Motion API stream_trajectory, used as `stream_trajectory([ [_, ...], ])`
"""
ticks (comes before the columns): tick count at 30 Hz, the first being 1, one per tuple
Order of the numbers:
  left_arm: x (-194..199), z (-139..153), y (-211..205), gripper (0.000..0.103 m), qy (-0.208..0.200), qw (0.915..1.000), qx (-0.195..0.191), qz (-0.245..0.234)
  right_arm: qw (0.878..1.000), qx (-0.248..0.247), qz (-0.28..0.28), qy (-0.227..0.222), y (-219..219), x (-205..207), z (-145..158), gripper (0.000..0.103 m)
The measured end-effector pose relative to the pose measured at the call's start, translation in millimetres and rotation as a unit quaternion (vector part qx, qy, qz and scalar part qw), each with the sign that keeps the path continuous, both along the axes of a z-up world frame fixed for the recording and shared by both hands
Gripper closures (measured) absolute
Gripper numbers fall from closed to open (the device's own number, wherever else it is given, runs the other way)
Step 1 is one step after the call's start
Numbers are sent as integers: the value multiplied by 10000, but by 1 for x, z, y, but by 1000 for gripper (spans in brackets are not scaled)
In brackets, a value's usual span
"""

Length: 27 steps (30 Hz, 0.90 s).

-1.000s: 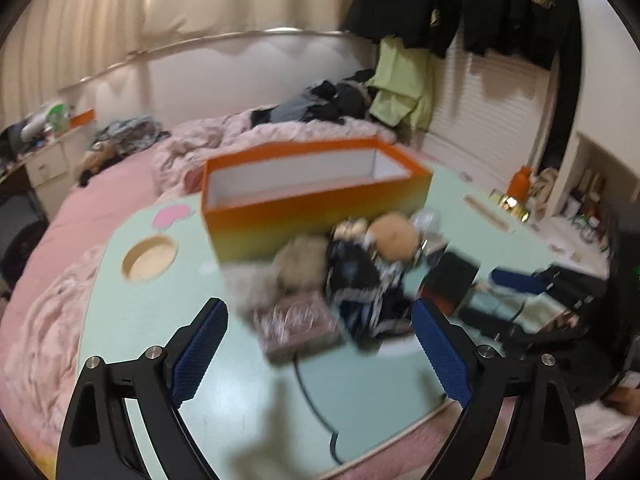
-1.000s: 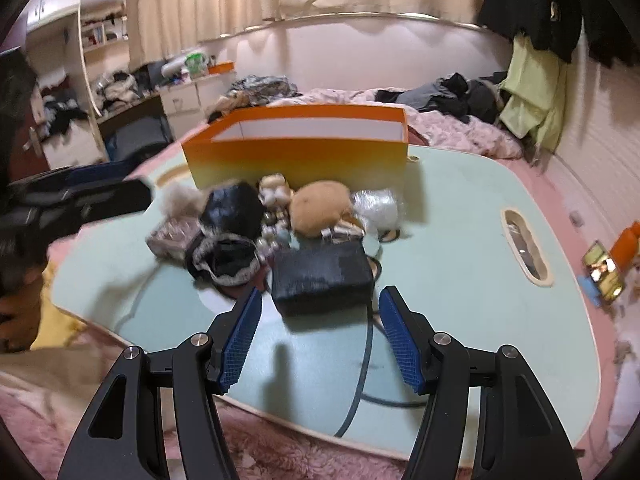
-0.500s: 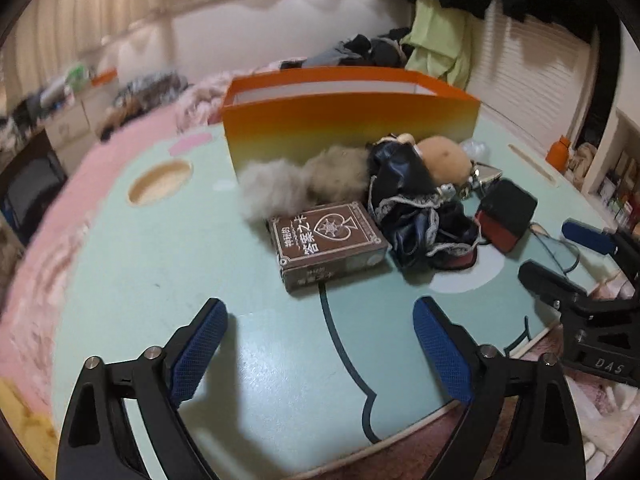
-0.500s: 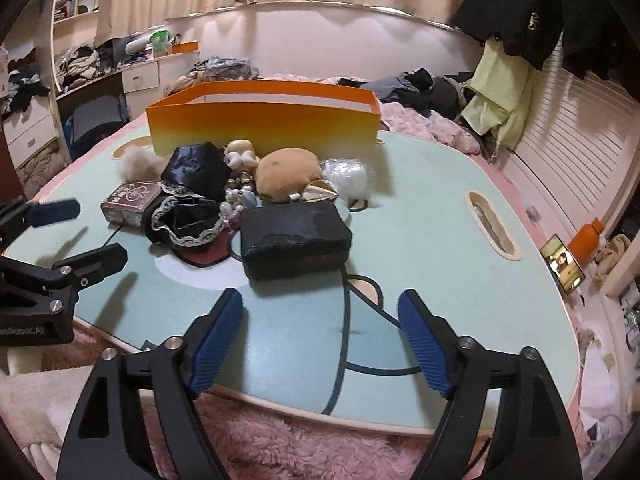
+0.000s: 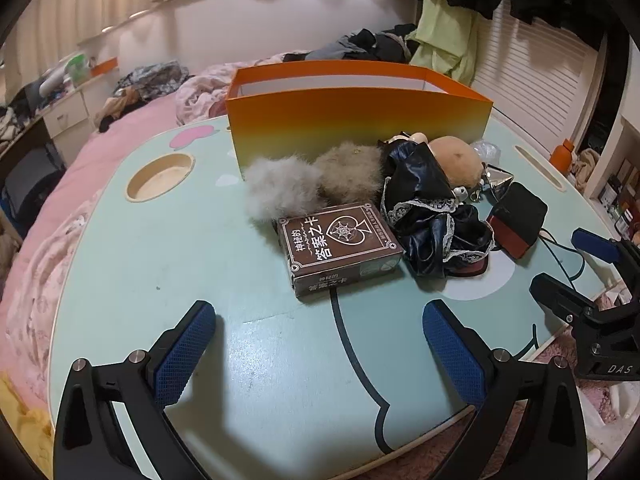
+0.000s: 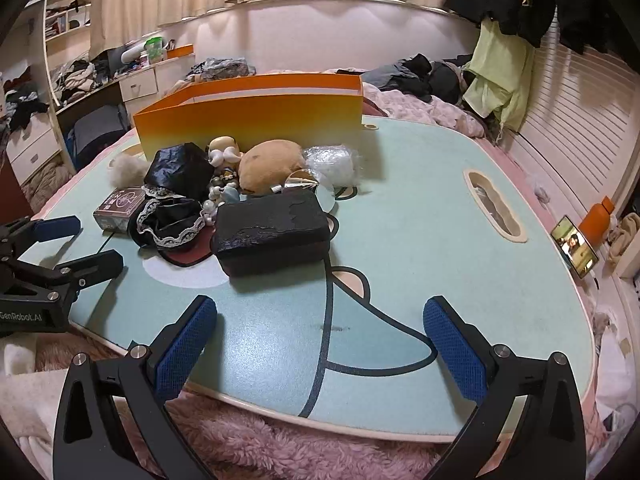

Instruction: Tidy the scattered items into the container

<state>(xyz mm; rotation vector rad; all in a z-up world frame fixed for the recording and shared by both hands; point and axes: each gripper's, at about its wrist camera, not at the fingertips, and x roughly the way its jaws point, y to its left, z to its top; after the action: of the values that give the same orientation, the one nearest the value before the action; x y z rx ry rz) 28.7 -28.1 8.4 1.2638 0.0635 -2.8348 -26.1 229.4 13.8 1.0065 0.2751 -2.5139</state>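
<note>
- The orange container (image 5: 356, 120) stood open-topped at the far side of the pale green tabletop (image 5: 160, 264), with the scattered items heaped just in front of its near wall.
- Going left to right in the left wrist view, we saw a grey fluffy ball (image 5: 280, 190) beside a beige fluffy ball (image 5: 352, 172), both close against the container.
- We saw a brown card box (image 5: 340, 246) lying flat in front of the fluffy balls, nearest to our left gripper (image 5: 319, 334).
- To its right lay a bundle of black fabric with lace trim (image 5: 432, 216), touching the card box's right end.
- Behind the fabric we saw a tan plush (image 5: 456, 158), and to the right a black box (image 5: 516, 216).
- We held the left gripper low over bare tabletop; its fingers (image 5: 182, 356) were spreading wide with nothing between them.
- In the right wrist view the black box (image 6: 272, 232) lay closest to our right gripper (image 6: 320, 338), with a crumpled clear plastic wrap (image 6: 332, 164) behind it near the container (image 6: 256, 120).
- The right gripper's fingers (image 6: 456, 352) were likewise opening wide over the tabletop's near edge, empty.
- An orange bottle (image 6: 598, 220) and a phone (image 6: 574, 246) sat off the tabletop at the far right.
</note>
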Motion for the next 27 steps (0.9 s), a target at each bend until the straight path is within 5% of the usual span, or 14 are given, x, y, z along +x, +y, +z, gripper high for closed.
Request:
stream_trajectory([
  [27,5,-1,0,0,200,9995,7,-234,10000,-6,66,59,-2,-2,-1,0],
])
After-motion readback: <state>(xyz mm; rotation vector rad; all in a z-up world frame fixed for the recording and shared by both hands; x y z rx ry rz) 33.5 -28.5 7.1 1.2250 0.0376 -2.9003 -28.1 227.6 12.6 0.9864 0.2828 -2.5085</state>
